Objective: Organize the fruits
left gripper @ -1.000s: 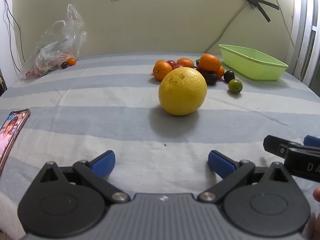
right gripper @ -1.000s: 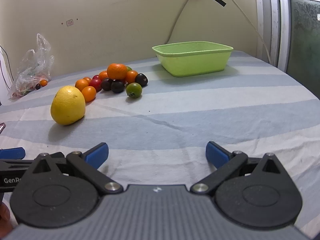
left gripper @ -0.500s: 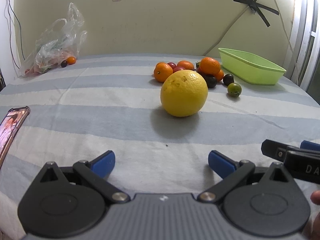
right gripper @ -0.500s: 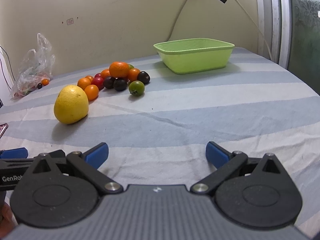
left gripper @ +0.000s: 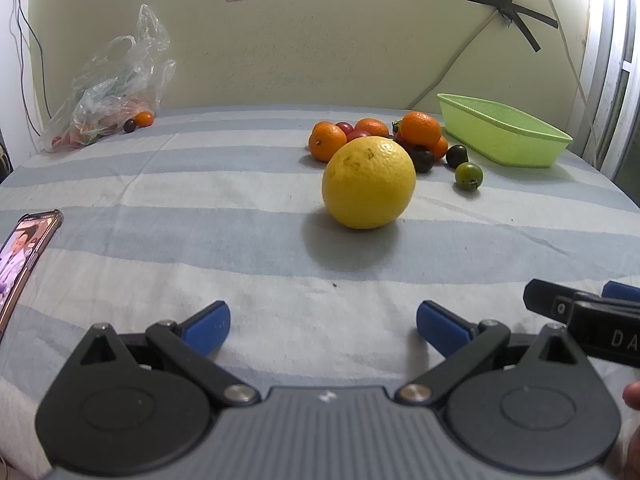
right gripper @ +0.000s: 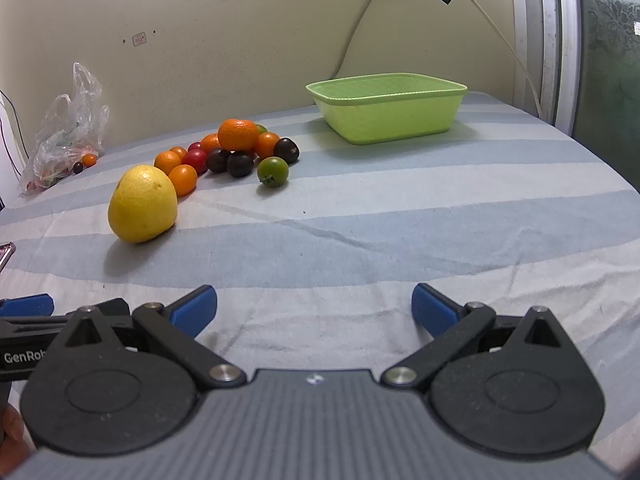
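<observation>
While the green tub [right gripper: 386, 114] sits at the far right of the striped cloth [right gripper: 400, 208], near the wall, nothing can be seen inside it from these low views. A clear plastic bag [left gripper: 108, 92] lies at the far left by the wall. It has some small fruits in it, and a little orange one [left gripper: 144, 118] and a dark one [left gripper: 129, 125] sit at its mouth.

A big yellow fruit [left gripper: 368, 182] lies alone on the cloth, in front of the left claw [left gripper: 322, 322] and well apart from it. Just behind it is a pile of small fruits [right gripper: 228, 152]: orange ones, red ones and dark ones, all touching. One bigger orange [right gripper: 238, 134] sits on top of the pile. A small green fruit [right gripper: 273, 172] lies just beside the pile, on the side nearer the tub. The pile is between the yellow fruit and the tub.

A phone [left gripper: 24, 248] with its screen lit lies at the left edge of the cloth. Black tape [left gripper: 510, 12] holds a white cord to the wall above the tub.

Nothing stands between the claws and the fruit. The left claw is spread wide, with its blue tips far apart, and it holds nothing. The right claw [right gripper: 314, 306] is spread wide too and holds nothing. Both are low over the near cloth, side by side, and each one shows at the edge of the other's view
</observation>
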### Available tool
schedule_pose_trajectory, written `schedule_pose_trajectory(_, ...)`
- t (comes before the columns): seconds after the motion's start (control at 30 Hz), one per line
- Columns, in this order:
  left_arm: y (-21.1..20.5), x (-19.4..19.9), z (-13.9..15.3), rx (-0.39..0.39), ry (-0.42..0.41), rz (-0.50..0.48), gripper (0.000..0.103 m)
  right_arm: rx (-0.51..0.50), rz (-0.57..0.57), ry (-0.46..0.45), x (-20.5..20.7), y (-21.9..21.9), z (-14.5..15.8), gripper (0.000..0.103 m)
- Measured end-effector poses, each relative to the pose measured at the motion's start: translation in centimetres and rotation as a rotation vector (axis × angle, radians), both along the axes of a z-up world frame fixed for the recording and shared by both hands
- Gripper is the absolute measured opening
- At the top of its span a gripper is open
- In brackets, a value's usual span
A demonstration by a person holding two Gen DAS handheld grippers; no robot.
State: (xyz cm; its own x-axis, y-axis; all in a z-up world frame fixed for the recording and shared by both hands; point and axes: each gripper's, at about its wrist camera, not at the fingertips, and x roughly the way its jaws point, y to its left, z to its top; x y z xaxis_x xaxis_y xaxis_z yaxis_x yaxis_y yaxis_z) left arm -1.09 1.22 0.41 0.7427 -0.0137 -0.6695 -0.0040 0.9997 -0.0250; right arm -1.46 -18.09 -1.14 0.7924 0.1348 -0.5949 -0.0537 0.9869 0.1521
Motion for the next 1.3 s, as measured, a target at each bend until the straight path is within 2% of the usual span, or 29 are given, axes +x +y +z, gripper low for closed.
schedule_pose_trajectory(1.3,-0.44,-0.25,0.08,0.012,0.011,-0.005,0.103,-0.013,-0.010,0.004,-0.44,0.09,0.43,0.103)
